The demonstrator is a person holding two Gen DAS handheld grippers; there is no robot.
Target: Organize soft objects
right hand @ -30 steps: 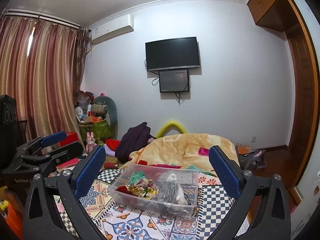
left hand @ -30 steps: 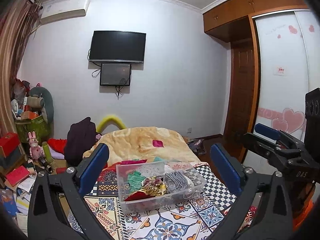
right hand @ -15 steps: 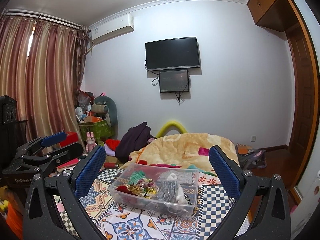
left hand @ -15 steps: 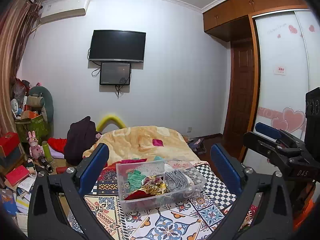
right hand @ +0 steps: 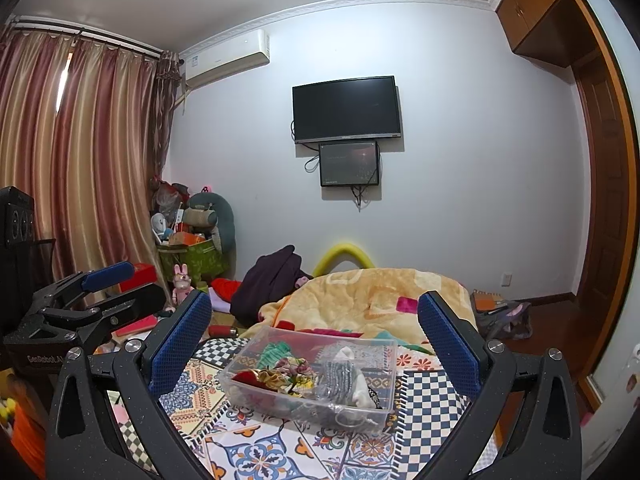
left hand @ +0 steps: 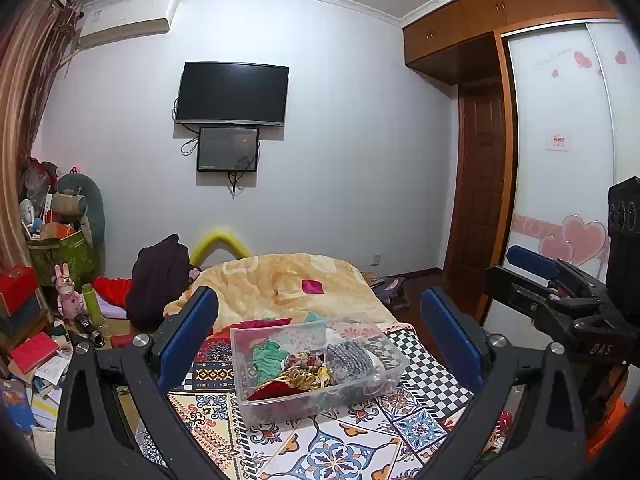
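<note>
White walls close off the bedroom in the left wrist view, with a dark television (left hand: 232, 94) mounted above a smaller screen (left hand: 227, 149), a wooden wardrobe (left hand: 500, 4) at the right and a cluttered corner at the left; a patterned bedspread (left hand: 344, 444) covers the near bed and a yellow blanket (left hand: 288, 280) lies beyond it. On the bedspread sits a clear plastic bin (left hand: 320, 364) of soft objects, its long axis running left to right and angled slightly away at the right end, with a green piece, a gold-and-red bundle and a grey knit piece inside. The left gripper (left hand: 320, 336) is held level above the bed, fingers spread wide and empty, framing the bin without touching it; the right gripper (left hand: 560, 300) shows at the right edge, side-on. From the right wrist view, striped curtains (right hand: 72, 160) and an air conditioner (right hand: 228, 56) fill the left. The bin (right hand: 312, 376) lies with its near right corner closest, its long axis slanting from near right to far left. The right gripper (right hand: 316, 336) is wide open, holding nothing, level, well above the bin; the left gripper (right hand: 96, 300) sits at the left.
</note>
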